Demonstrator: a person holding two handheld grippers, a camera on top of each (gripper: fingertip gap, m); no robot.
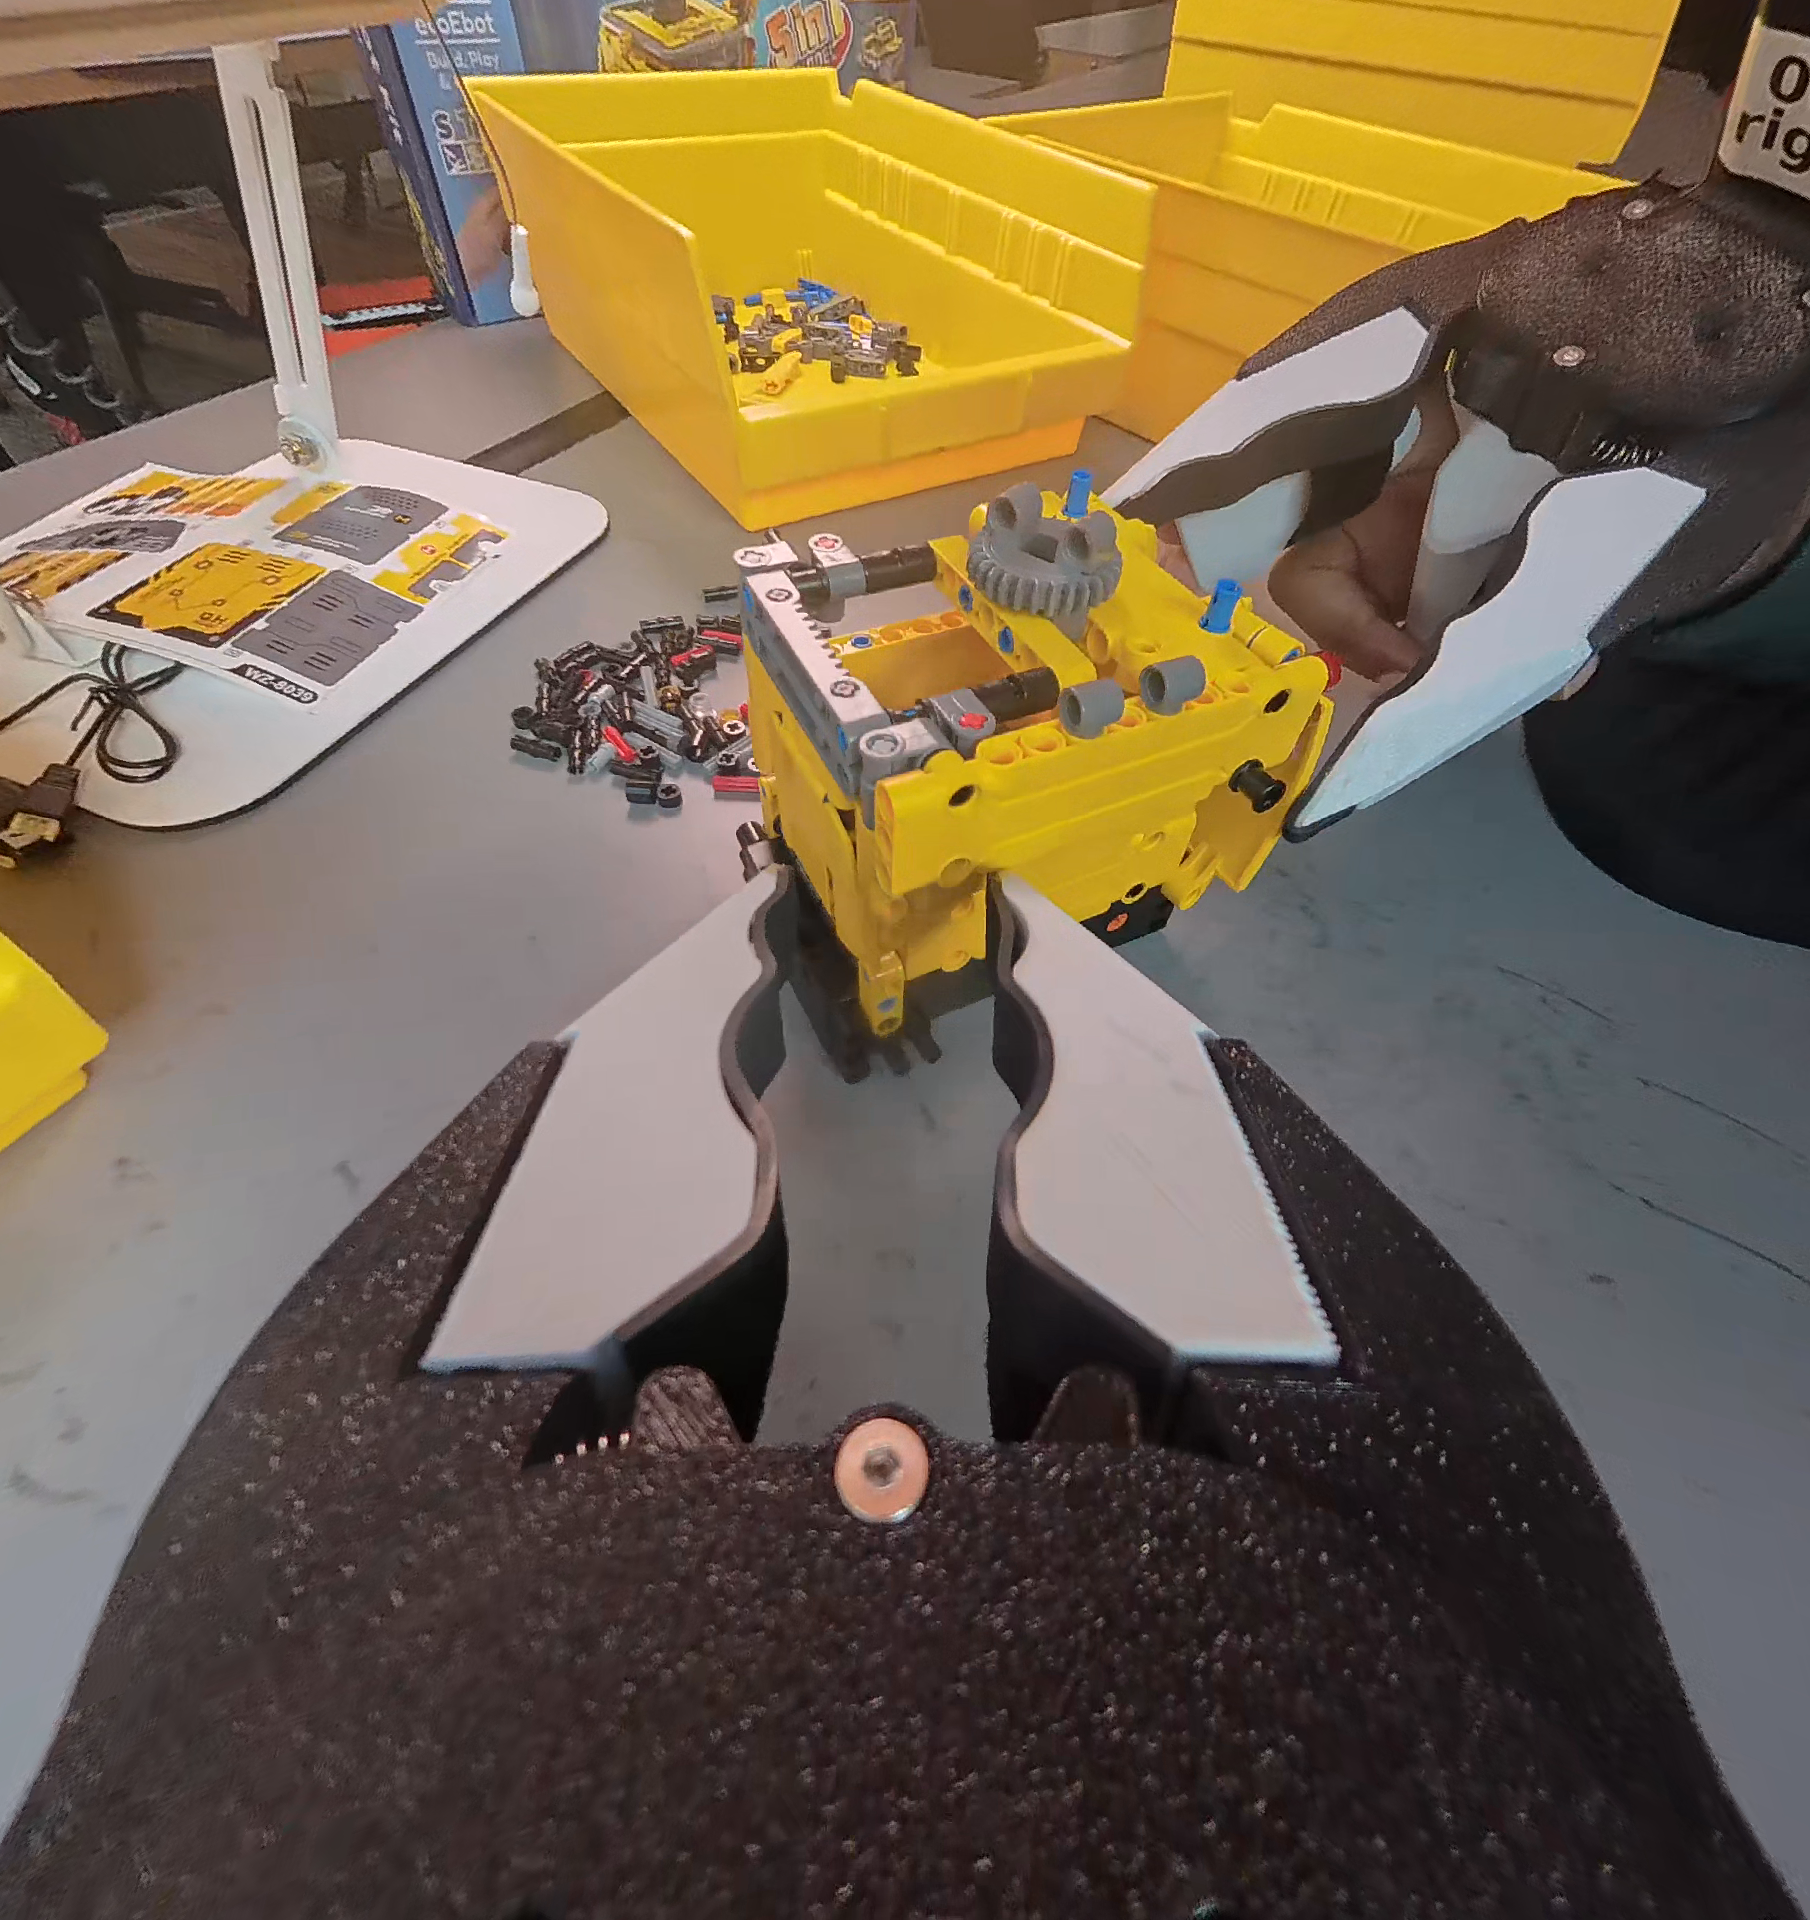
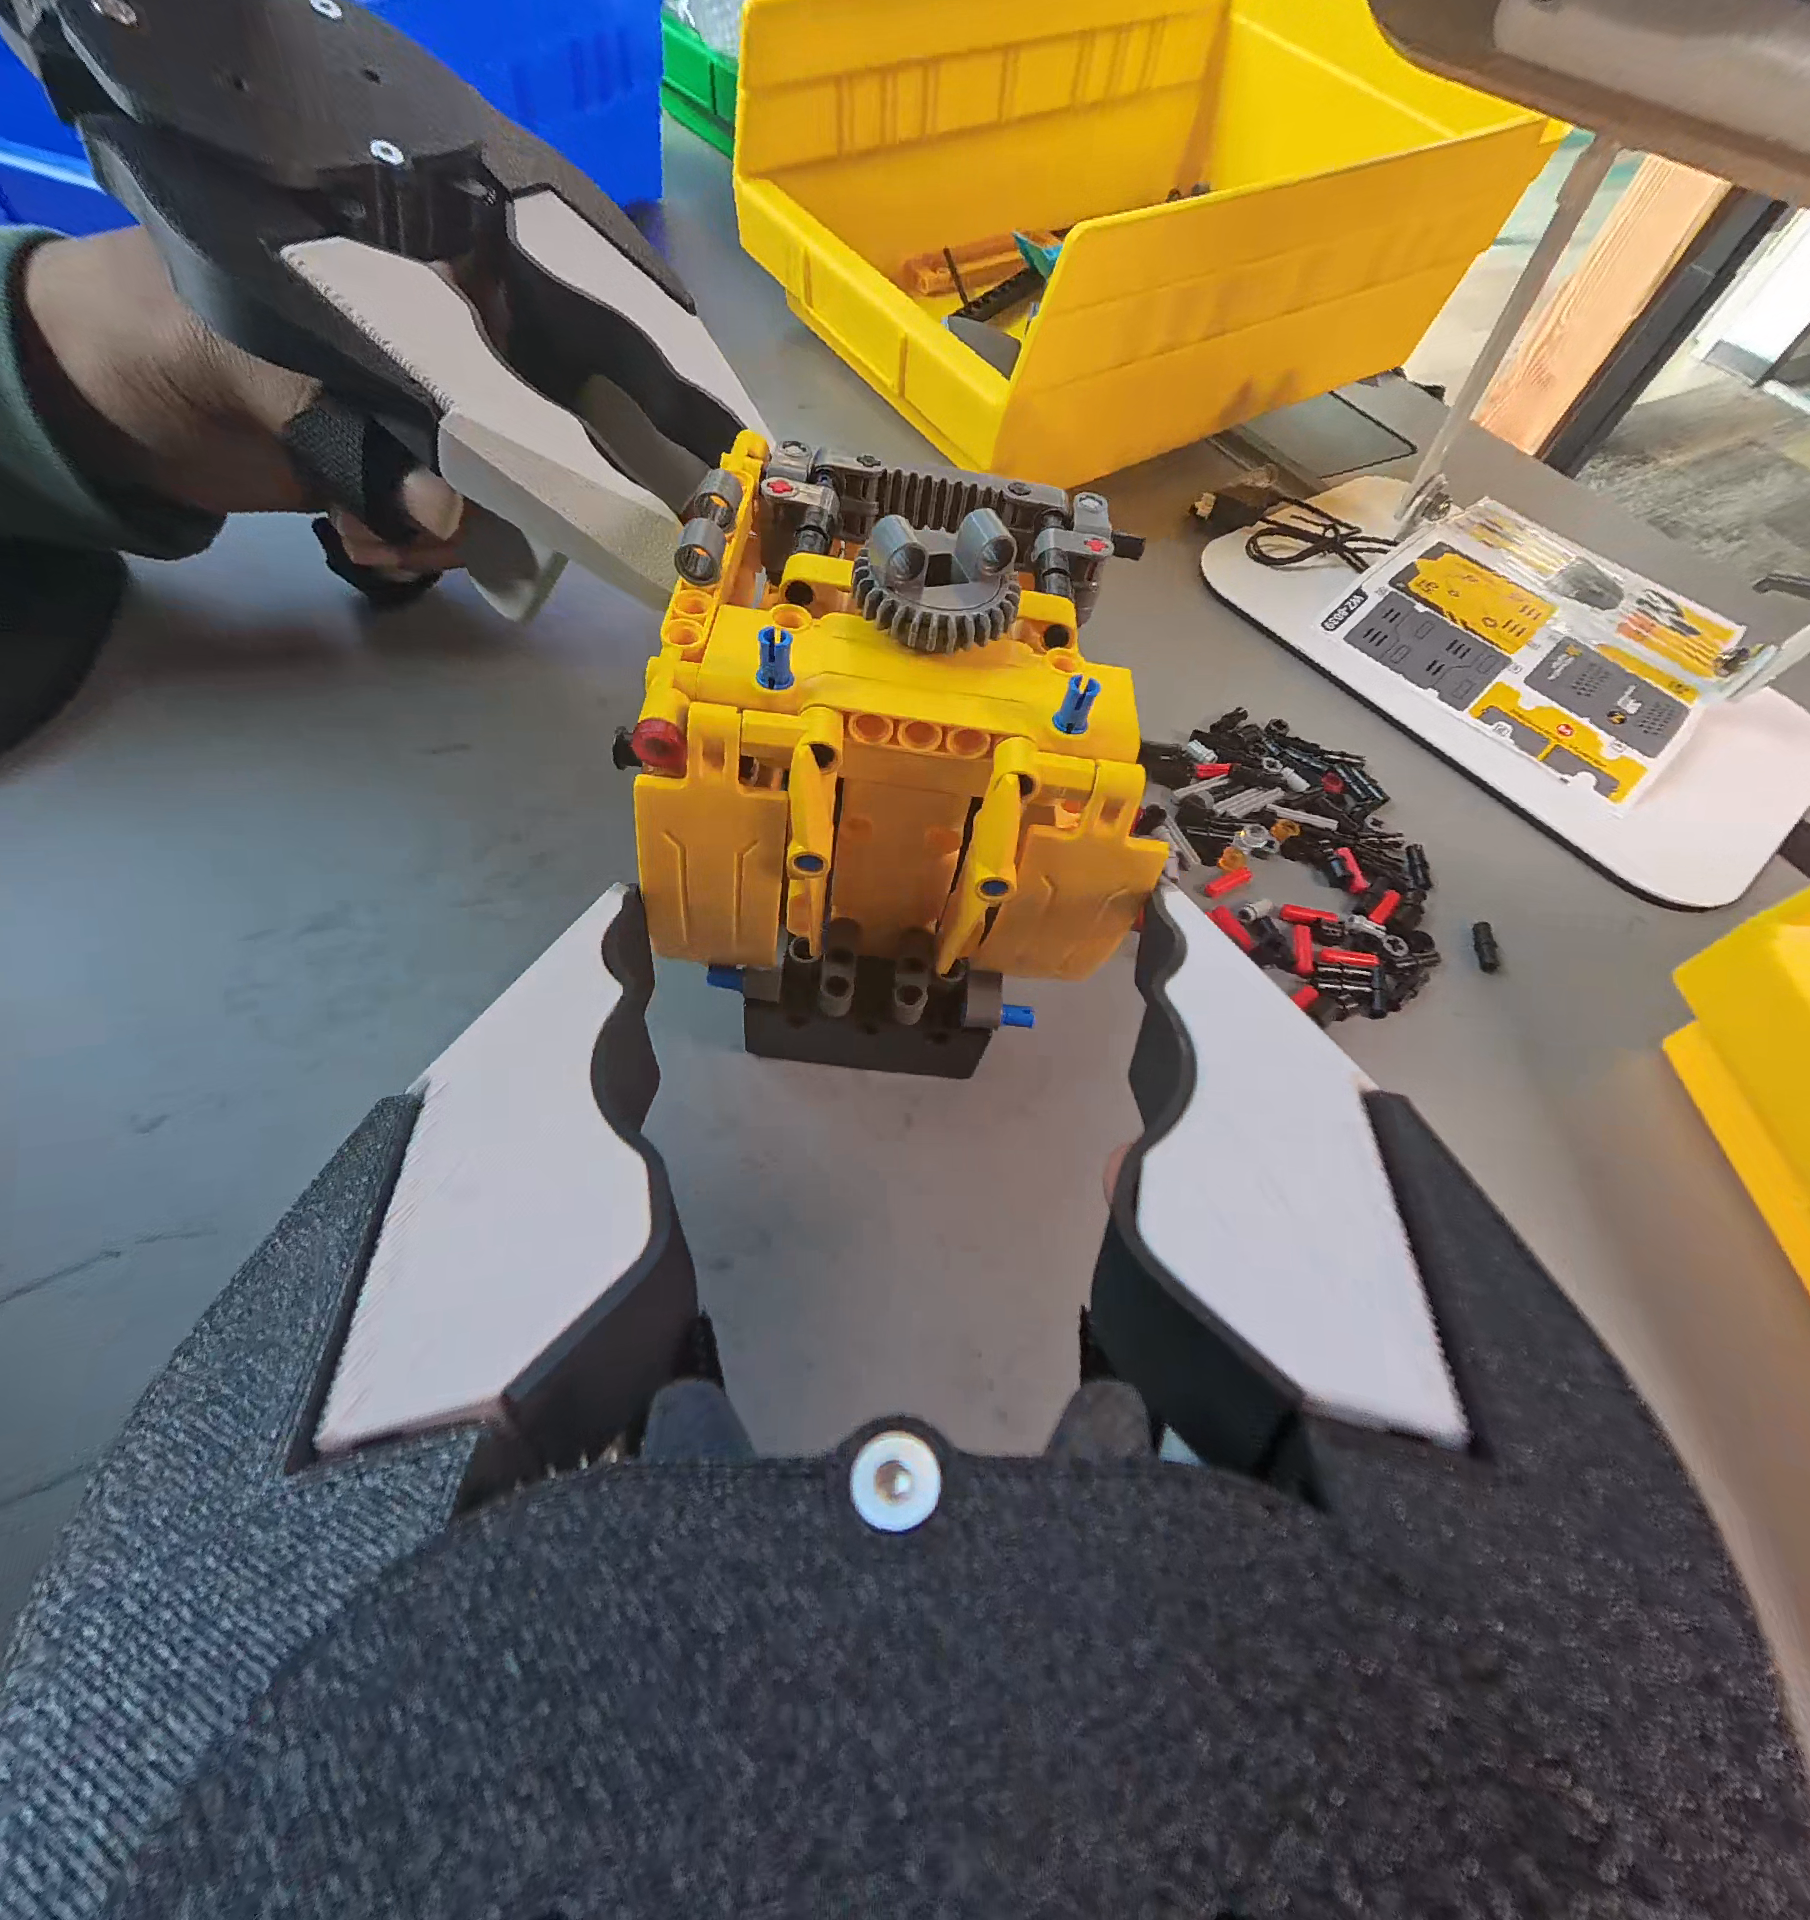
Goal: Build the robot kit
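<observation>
- Left wrist view shows us the left tongs (image 1: 885,914) closed on the lower part of a boxy yellow plastic building-brick model (image 1: 1026,748), which stands on the grey worktop (image 1: 361,1039).
- In the right wrist view the right tongs (image 2: 885,914) are spread wide, their tips either side of the model's base; we cannot quite tell whether they touch it.
- We judge the model light and stiff but pressed together from parts, so it could come apart under a hard squeeze; the flat yellow side panels look the safest hold, not the grey toothed gear wheel (image 1: 1044,556) or the small blue pins (image 2: 774,657) on top.
- The open yellow plastic bin (image 1: 880,343) behind the model holds a small heap of grey, blue and yellow pieces.
- A second yellow bin (image 2: 1140,301) holds a few orange and dark parts.
- Loose black, red and grey connector pins (image 1: 636,712) lie on the worktop beside the model.
</observation>
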